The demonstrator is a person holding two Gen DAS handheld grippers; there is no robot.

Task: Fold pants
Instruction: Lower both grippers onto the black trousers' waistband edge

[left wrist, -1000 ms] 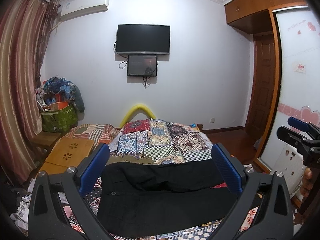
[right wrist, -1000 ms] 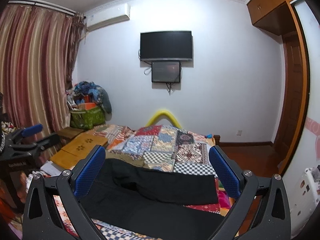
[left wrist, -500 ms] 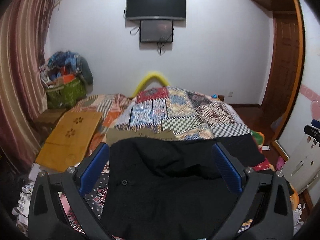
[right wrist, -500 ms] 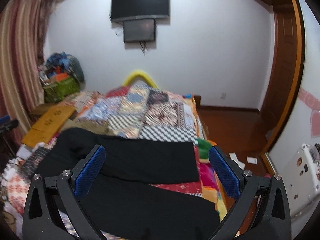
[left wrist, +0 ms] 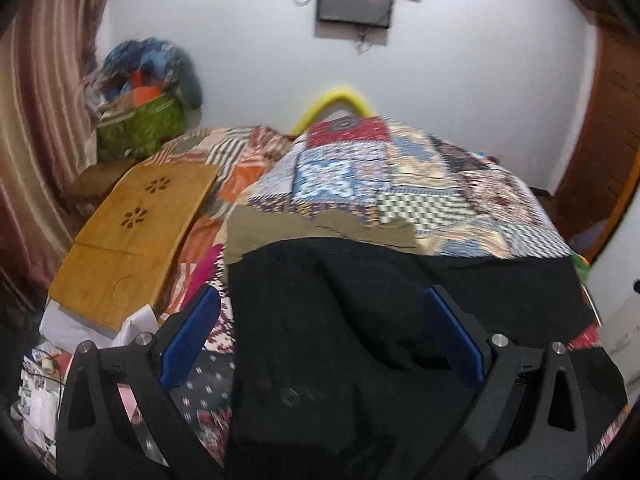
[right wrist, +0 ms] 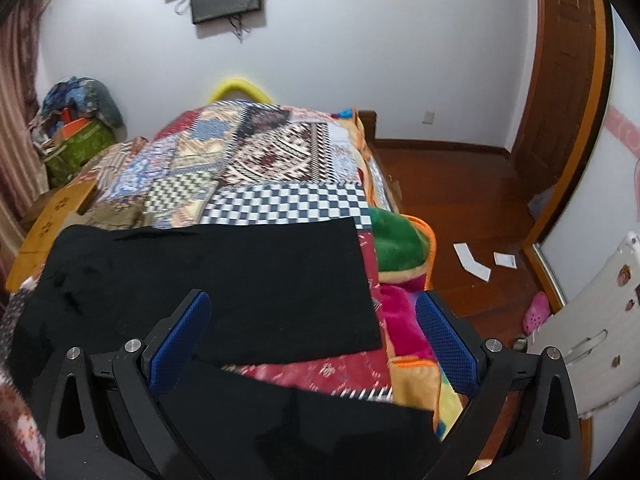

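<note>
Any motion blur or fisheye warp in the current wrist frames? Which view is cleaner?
Left wrist: clear motion smear on the quilt and curtain; black pants show little detail. Right wrist: sharper, checkered patch crisp, door frame bowed by the fisheye. Both have dark corner vignetting.

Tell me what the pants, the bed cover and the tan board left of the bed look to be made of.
Pants: matte black woven cloth, lying limp with soft creases; fibre unclear.
Bed cover: printed fabric in patchwork-style blocks, draping over the edge; whether it is stitched or only printed cannot be told.
Board: probably wood or bamboo, honey-coloured, smooth, rigid, with cut-out flower holes.
</note>
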